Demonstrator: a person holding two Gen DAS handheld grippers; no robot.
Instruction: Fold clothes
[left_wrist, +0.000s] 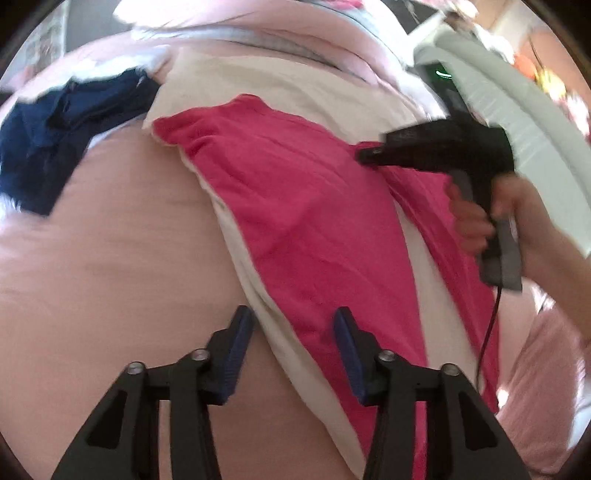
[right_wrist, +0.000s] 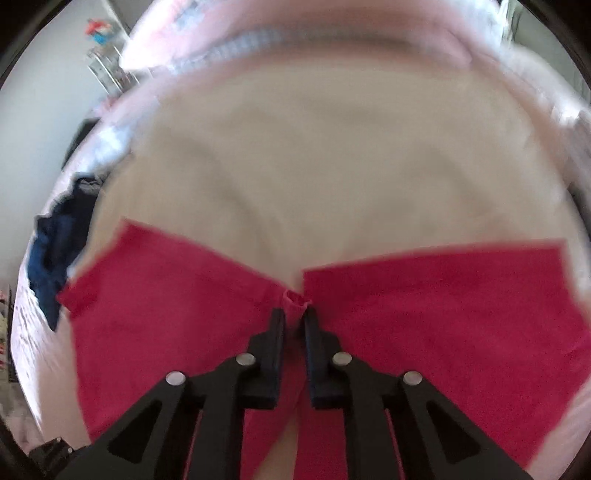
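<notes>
The right claw (right_wrist: 294, 314) is clamped on a pinch of the red garment (left_wrist: 295, 206) at frame centre on the cream cloth (right_wrist: 314, 166), the left claw (left_wrist: 293, 326) stands apart over its lower edge; the fold wants an even lift.

Matt pink cloth garment (left_wrist: 314, 206), soft cream cloth sheet (right_wrist: 332, 166), blk plastic jaws.

Pink bed (left_wrist: 122, 240), cream cloth (left_wrist: 295, 88), navy clothes (left_wrist: 48, 136) on it

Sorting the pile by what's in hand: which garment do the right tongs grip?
The red garment: the right tongs pinch a fold of it. The cream garment lies beneath it, and the navy garment sits apart, ungripped.
</notes>
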